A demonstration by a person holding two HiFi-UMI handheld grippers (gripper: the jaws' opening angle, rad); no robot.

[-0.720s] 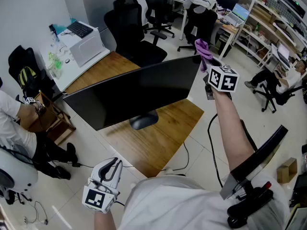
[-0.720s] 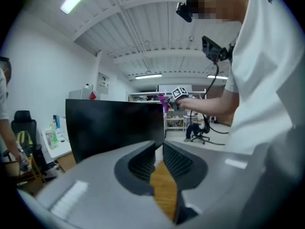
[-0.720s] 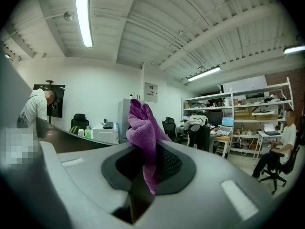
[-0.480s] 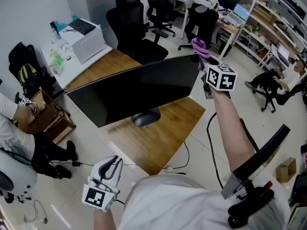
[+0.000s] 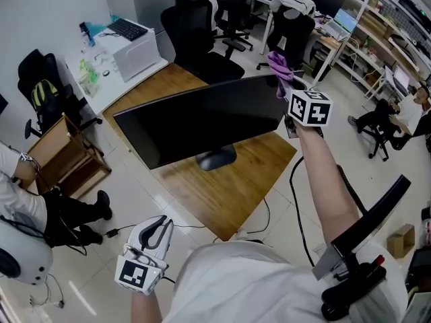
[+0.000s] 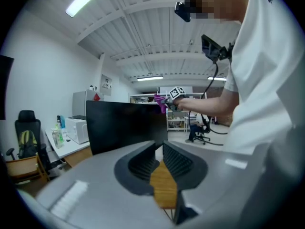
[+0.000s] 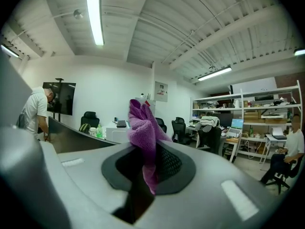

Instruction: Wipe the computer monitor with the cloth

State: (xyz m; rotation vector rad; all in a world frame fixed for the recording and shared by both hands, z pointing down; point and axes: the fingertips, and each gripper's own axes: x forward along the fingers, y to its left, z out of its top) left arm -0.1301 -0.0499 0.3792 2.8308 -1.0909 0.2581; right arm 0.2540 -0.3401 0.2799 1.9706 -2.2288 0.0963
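The view has swung: the monitor (image 5: 202,123) and wooden table (image 5: 229,187) now sit further right and higher in frame, and the purple cloth (image 5: 279,69) has edged onto the monitor's upper right corner.

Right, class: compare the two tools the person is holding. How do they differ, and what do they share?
The right tool grips a purple cloth; the left tool holds nothing, jaws together. The right tool is raised at the top corner of the monitor; the left tool hangs low beside the person. Both carry a marker cube.
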